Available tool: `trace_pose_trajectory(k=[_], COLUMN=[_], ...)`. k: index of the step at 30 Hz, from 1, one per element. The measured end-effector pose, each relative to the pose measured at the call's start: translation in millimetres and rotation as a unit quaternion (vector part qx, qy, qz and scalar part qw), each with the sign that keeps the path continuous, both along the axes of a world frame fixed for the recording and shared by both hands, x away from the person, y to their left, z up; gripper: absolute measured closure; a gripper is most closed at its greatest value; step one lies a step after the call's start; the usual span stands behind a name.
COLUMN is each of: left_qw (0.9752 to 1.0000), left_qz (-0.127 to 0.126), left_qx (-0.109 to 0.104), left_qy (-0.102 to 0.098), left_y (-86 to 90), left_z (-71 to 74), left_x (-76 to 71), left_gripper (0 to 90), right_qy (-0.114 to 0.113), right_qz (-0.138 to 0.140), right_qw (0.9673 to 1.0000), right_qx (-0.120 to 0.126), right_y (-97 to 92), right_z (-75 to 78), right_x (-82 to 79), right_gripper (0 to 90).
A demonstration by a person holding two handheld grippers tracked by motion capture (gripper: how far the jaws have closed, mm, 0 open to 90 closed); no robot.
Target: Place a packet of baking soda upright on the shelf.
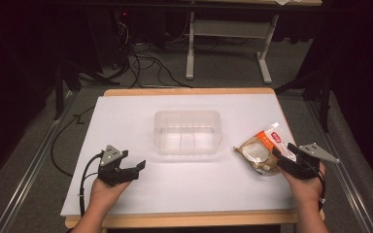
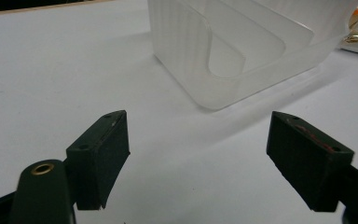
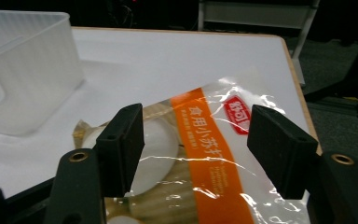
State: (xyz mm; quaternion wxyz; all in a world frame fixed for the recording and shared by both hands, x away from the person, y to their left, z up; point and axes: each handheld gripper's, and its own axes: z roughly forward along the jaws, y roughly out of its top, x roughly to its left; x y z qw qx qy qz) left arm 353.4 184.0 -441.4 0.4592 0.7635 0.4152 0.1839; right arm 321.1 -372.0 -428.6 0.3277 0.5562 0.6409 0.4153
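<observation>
under the open right gripper (image 1: pixel 282 152), the packet (image 1: pixel 261 151) lies diagonally.

Count of items on the white table top (image 1: pixel 126 121):

- Translucent plastic containers (image 1: pixel 188 132): 1, at table centre, with inner dividers visible; the number of compartments cannot be told for certain.
- Clear snack packets with an orange band (image 1: pixel 262 151): 1, at 3 o'clock from the container.
- Hand-held grippers: 2, the left gripper (image 1: pixel 135 169) at 8 o'clock from the container and the right gripper (image 1: pixel 282 154) at 4 o'clock.
- Black jaws: 2 per gripper, 4 in total.
- Hands: 2, one per gripper.
</observation>
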Motion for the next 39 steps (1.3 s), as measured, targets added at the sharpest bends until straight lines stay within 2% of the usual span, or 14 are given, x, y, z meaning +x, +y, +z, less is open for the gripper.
trace_pose_trajectory(k=[5, 11, 13, 16, 19, 24, 28, 30, 31, 32, 37, 39], left_qw=[1.0000, 1.0000, 1.0000, 0.9999, 0.9999, 0.9998, 0.9998, 0.9998, 0.9998, 0.9998, 0.9997, 0.9997], left_qz=[-0.001, -0.003, -0.006, -0.010, -0.011, -0.013, -0.013, -0.013, -0.013, -0.013, -0.015, -0.015], left_qx=[-0.005, 0.002, 0.002, 0.007, 0.008, 0.011, 0.012, 0.014, 0.014, 0.014, 0.018, 0.020], left_qy=[-0.002, 0.001, 0.001, 0.000, 0.001, 0.002, 0.003, 0.003, 0.004, 0.004, 0.005, 0.005], left_y=[0.7, -0.5, -1.4, -2.6, -2.8, -3.3, -3.5, -3.3, -3.4, -3.5, -4.2, -4.4], left_z=[1.4, -0.5, -0.3, -0.4, -0.7, -0.9, -1.1, -1.2, -1.4, -1.5, -1.8, -1.8], left_x=[-1.4, 0.5, -0.2, -0.7, -0.4, -0.9, -0.7, -0.5, -0.4, -0.4, -0.4, -0.5], left_gripper=[23.0, 23.3, 23.7, 24.1, 24.4, 24.6, 24.8, 24.8, 24.8, 24.8, 24.9, 24.9], right_qy=[-0.001, -0.001, 0.003, 0.006, 0.024, 0.084, 0.097, 0.103, 0.107, 0.107, 0.094, 0.089], right_qz=[-0.016, -0.036, -0.053, -0.060, -0.072, -0.069, -0.063, -0.058, -0.055, -0.055, -0.042, -0.041], right_qw=[0.9999, 0.9993, 0.9986, 0.9982, 0.9971, 0.9927, 0.9906, 0.9904, 0.9900, 0.9900, 0.9905, 0.9907], right_qx=[0.003, -0.004, 0.001, -0.002, 0.009, 0.053, 0.073, 0.071, 0.074, 0.074, 0.091, 0.094], right_y=[-12.6, -30.1, -39.6, -43.2, -49.1, -58.3, -59.0, -57.8, -57.2, -57.2, -60.5, -61.2], right_z=[1.0, 0.9, -2.6, -4.8, -12.4, -31.7, -41.2, -43.9, -45.0, -45.0, -44.5, -43.7], right_x=[1.0, 3.9, 3.4, 3.2, 6.0, 15.6, 21.4, 23.0, 23.3, 23.3, 20.0, 18.9], right_gripper=[34.8, 33.5, 32.5, 31.4, 27.2, 21.2, 21.4, 25.9, 32.7, 32.7, 54.0, 59.5])
